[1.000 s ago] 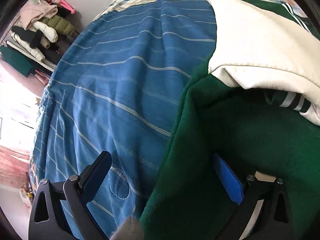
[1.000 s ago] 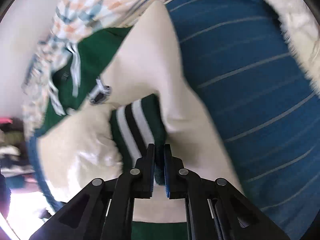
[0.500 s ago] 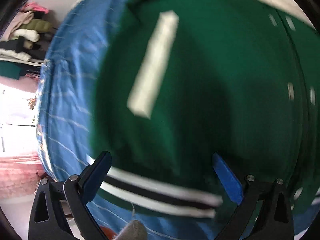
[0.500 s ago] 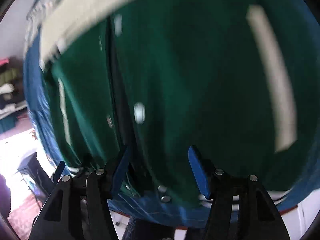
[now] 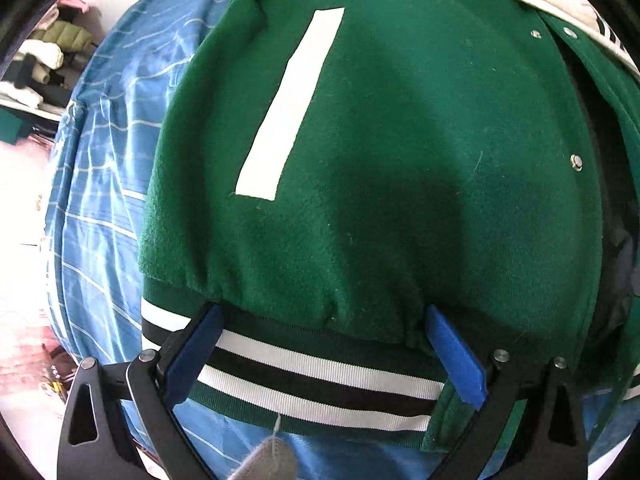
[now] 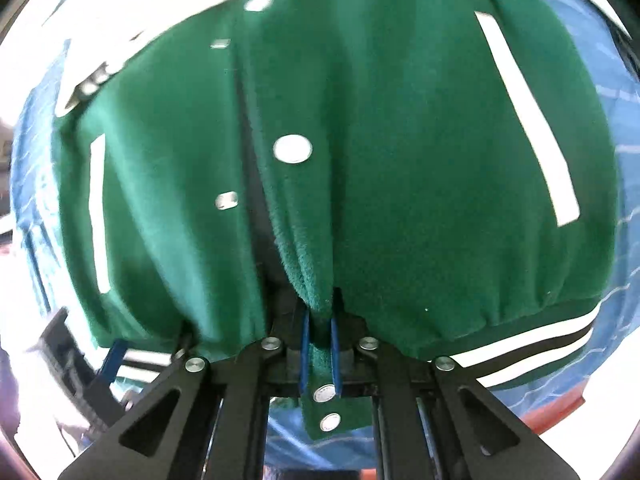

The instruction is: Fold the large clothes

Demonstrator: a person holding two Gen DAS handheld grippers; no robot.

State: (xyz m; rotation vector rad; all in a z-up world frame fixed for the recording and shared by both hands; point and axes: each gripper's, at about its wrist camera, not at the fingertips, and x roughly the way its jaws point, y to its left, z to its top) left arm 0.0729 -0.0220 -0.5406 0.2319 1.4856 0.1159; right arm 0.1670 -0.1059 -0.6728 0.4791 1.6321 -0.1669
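A green varsity jacket (image 5: pixel 380 152) with white pocket strips, white sleeves and a striped hem (image 5: pixel 312 376) lies front-up on the bed. My left gripper (image 5: pixel 320 320) is open, its blue pads either side of the hem's left part, above the cloth. My right gripper (image 6: pixel 319 328) is shut on the jacket's (image 6: pixel 400 160) snap-button placket at the hem, the green edge pinched between the blue pads. The left gripper's pad (image 6: pixel 114 356) shows at the lower left of the right wrist view.
The jacket rests on a blue striped bedspread (image 5: pixel 108 184). Shelves with folded clothes (image 5: pixel 44 60) stand at the far left. The bed's near edge runs just below the hem.
Both grippers swung from the sleeves to the jacket's hem. My right gripper let go of the striped cuff, opened, then shut on the placket at the hem. The left stayed open.
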